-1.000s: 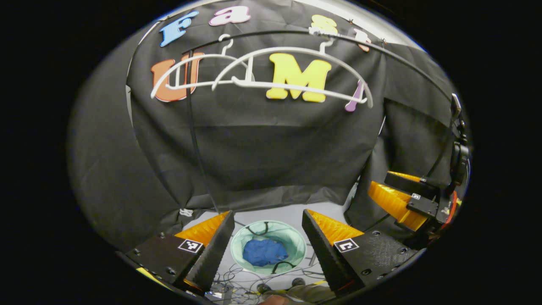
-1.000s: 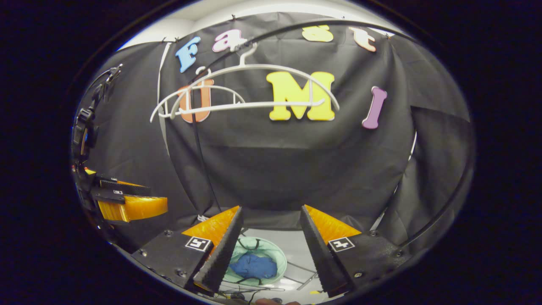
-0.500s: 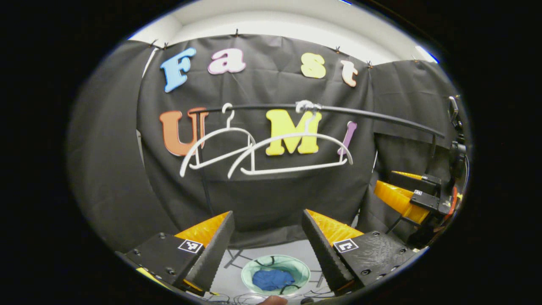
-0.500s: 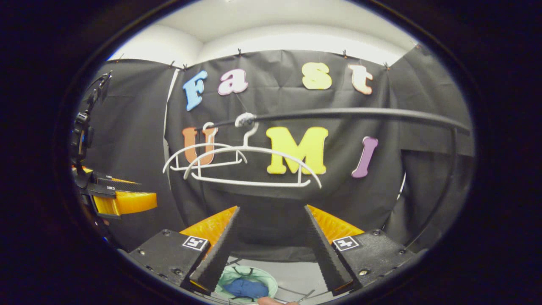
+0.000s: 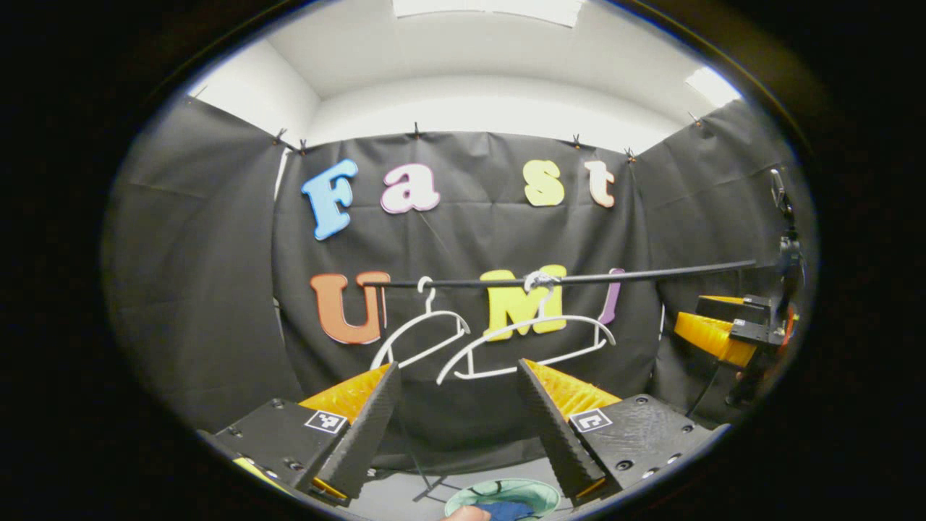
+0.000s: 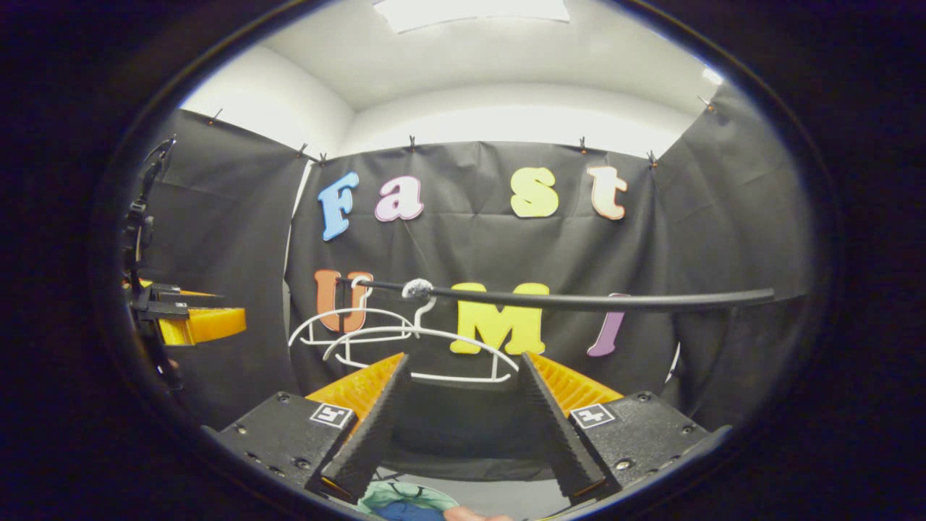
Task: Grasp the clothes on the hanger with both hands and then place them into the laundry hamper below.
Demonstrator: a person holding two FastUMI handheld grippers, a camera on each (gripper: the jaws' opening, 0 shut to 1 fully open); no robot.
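**Clothes in the hamper, both grippers up by the rail**

Clothes (image 5: 506, 511) sit low at the bottom edge of the left gripper view, a blue bundle lying inside the hamper (image 5: 474, 498), whose pale green rim curves around it. A fingertip (image 5: 466, 514) pokes in at the very bottom, just beside that blue cloth. The right gripper view catches the same pair: hamper (image 6: 383, 494) down between its fingers, the clothes (image 6: 405, 512) a blue patch within it.

Up higher, a dark rail (image 5: 651, 273) runs across the booth, and two white hangers dangle from it, both bare. The near hanger (image 5: 528, 340) hangs from a knot of white tie on the rail; the far hanger (image 5: 419, 336) hooks on just to its left, and the two overlap in this view. In the right gripper view the rail (image 6: 615, 300) sweeps across mid-picture, with the near hanger (image 6: 419, 354) in front and the far hanger (image 6: 347, 322) behind it to the left.

Left gripper (image 5: 456, 376) has its jaws spread wide, nothing between them, pointed toward the hangers. Right gripper (image 6: 463, 365) is likewise spread apart and holding nothing, its tips lined up under the near hanger's lower bar.

Each gripper spots the other out at the edge: the right gripper (image 5: 723, 334) at the right of the left gripper view, the left gripper (image 6: 192, 322) at the left of the right gripper view. Both are well above the hamper.
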